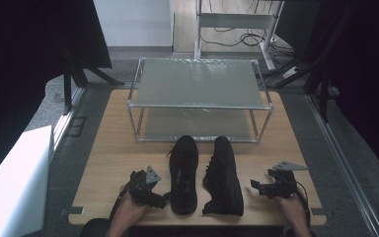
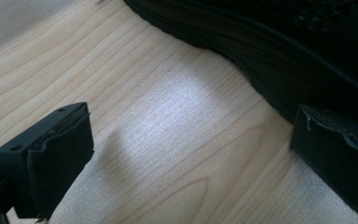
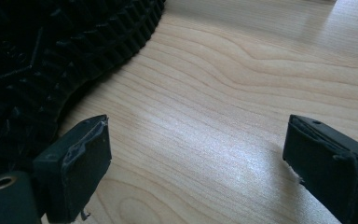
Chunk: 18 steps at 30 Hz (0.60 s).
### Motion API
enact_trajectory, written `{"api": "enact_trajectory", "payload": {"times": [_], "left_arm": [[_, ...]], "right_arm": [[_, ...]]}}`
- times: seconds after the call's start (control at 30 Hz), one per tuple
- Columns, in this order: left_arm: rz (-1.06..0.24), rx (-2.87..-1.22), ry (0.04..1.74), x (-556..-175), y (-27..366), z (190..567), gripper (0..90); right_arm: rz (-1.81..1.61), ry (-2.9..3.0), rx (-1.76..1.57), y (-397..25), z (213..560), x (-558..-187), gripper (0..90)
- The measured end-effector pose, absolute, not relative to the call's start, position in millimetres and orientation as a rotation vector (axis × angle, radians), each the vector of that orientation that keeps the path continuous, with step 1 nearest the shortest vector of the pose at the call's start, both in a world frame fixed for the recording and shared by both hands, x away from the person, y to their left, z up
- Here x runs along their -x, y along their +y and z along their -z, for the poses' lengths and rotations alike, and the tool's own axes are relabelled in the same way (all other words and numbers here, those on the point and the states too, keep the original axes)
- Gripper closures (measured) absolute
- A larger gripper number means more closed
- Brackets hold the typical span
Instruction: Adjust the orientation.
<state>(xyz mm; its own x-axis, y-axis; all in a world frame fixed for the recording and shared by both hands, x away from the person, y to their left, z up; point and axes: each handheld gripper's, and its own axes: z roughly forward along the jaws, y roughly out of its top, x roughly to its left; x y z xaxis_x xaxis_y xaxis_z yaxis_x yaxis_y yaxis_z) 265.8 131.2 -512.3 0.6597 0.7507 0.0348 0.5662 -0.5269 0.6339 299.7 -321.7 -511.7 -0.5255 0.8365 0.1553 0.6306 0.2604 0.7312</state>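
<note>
Both grippers are showing black bodies: the left gripper and right gripper are each carrying a grey three-cornered plate, square black jaw pads with frayed edges, and a trailing black cable.

I work in what looks like a lab or recording room: my light wooden table stands on grey carpet, hemmed in by black curtains on stands. Behind it, loose cables trail under a white metal-framed desk, and a white box sits to my left.
</note>
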Motion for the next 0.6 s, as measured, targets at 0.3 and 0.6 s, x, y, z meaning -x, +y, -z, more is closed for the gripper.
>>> {"api": "enact_trajectory", "payload": {"times": [0.3, 0.6], "left_arm": [[-0.485, -2.215, 1.088, -269, 149, 510, 0.0], [-0.514, -2.159, 1.136, -272, 162, 510, 0.0]], "right_arm": [[-1.151, 2.253, -1.369, -323, 508, -300, 7.1], [-1.161, 2.246, -1.353, -316, 492, -301, 0.0]]}}
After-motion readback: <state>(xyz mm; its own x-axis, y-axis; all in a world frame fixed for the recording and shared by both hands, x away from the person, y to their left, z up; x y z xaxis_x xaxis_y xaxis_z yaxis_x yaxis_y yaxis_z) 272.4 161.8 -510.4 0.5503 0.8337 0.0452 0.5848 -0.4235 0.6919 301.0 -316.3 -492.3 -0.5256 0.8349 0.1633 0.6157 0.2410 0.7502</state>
